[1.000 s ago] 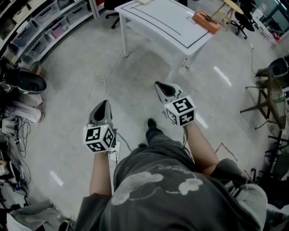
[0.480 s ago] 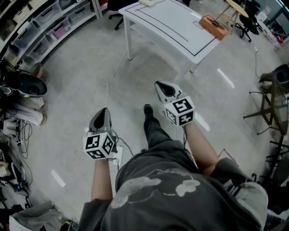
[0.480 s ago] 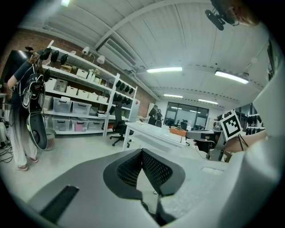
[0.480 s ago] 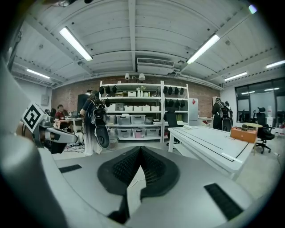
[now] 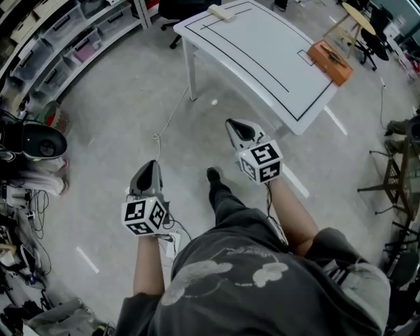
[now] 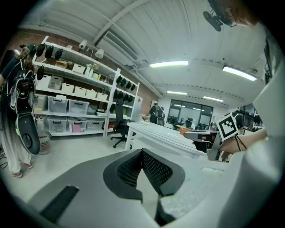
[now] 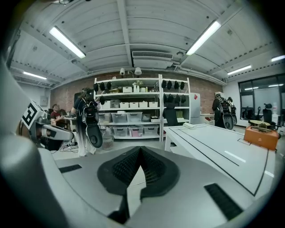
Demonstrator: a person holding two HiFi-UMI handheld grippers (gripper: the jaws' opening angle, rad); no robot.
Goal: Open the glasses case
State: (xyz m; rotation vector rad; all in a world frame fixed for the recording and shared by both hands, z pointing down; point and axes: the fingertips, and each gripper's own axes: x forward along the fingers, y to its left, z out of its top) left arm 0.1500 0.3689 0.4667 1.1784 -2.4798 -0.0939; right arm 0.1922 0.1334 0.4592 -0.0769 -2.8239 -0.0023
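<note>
A white table (image 5: 262, 49) with a black outline stands ahead of me. An orange-brown oblong case (image 5: 331, 61) lies at its right end, also in the right gripper view (image 7: 261, 136). A small pale oblong thing (image 5: 221, 12) lies at the far end. My left gripper (image 5: 149, 164) and right gripper (image 5: 236, 125) are held over the floor, short of the table. Both are shut and hold nothing; the jaws meet at the tips in the left gripper view (image 6: 142, 151) and the right gripper view (image 7: 140, 148).
Shelves with storage bins (image 5: 72, 33) line the far left. Hanging gear and cables (image 5: 26, 144) crowd the left edge. A cable (image 5: 164, 121) trails across the floor. Metal stands (image 5: 394, 177) are at the right. An office chair (image 6: 119, 127) is by the table.
The person has walked toward the table, which now lies nearer and lower in the head view. Both grippers came forward with the body and stayed shut.
</note>
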